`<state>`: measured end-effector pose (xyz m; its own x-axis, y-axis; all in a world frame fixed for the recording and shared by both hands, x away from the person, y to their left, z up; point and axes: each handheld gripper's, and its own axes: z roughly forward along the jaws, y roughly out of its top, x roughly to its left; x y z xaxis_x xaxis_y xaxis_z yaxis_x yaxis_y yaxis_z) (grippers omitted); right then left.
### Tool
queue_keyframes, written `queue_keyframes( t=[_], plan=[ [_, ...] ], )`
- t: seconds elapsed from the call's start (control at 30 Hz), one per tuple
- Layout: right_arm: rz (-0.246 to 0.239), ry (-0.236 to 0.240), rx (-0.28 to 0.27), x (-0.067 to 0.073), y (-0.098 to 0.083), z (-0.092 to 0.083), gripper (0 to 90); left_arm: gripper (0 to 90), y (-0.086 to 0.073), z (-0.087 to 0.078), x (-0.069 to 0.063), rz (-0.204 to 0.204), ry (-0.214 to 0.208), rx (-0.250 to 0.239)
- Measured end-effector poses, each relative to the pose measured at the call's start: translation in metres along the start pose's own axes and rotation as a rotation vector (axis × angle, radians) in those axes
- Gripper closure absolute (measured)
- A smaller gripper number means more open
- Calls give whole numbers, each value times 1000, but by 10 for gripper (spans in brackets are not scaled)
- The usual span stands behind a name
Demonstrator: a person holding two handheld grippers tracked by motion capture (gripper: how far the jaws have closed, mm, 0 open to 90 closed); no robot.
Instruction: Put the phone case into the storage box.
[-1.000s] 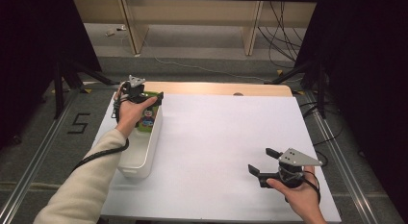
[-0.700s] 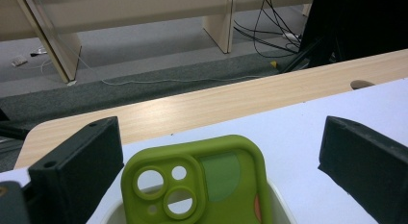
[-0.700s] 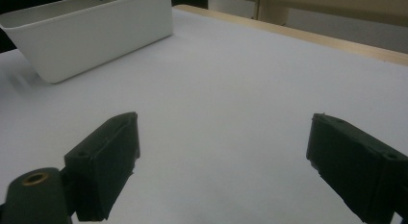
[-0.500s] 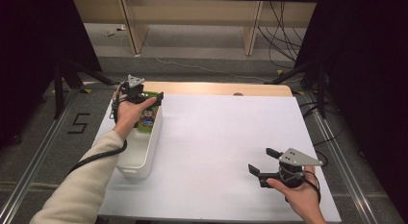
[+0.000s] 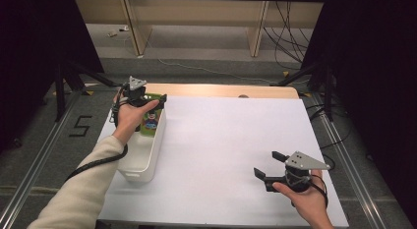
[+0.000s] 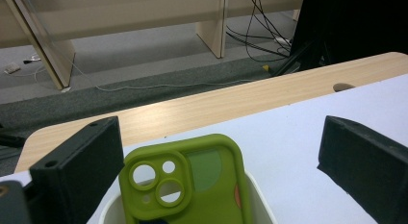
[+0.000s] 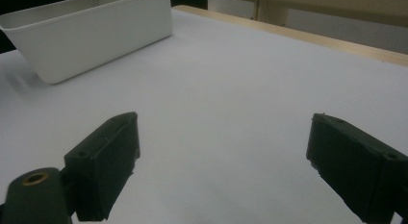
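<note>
With the left gripper (image 5: 147, 99) spread wide above the far end of the white bin (image 5: 130, 171), the green phone case (image 6: 185, 185) stands propped between its jaws untouched, so lift straight up clear; the right gripper (image 5: 271, 169) rests agape, empty.

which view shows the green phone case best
The left gripper view: the phone case stands close up between the open left claw's jaws, camera holes plain, in the white bin. In the high view it is small and partly behind the hand.
</note>
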<state>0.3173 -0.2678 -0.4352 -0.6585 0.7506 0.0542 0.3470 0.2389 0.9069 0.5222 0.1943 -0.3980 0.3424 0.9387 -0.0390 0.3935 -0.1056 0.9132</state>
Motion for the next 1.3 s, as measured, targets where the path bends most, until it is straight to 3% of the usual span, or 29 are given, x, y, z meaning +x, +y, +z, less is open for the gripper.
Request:
queue_keyframes(
  t=[1.3],
  plan=[
    [-2,2,-2,0,0,0,125,25,-6,-25,-8,32,-46,-17]
  ],
)
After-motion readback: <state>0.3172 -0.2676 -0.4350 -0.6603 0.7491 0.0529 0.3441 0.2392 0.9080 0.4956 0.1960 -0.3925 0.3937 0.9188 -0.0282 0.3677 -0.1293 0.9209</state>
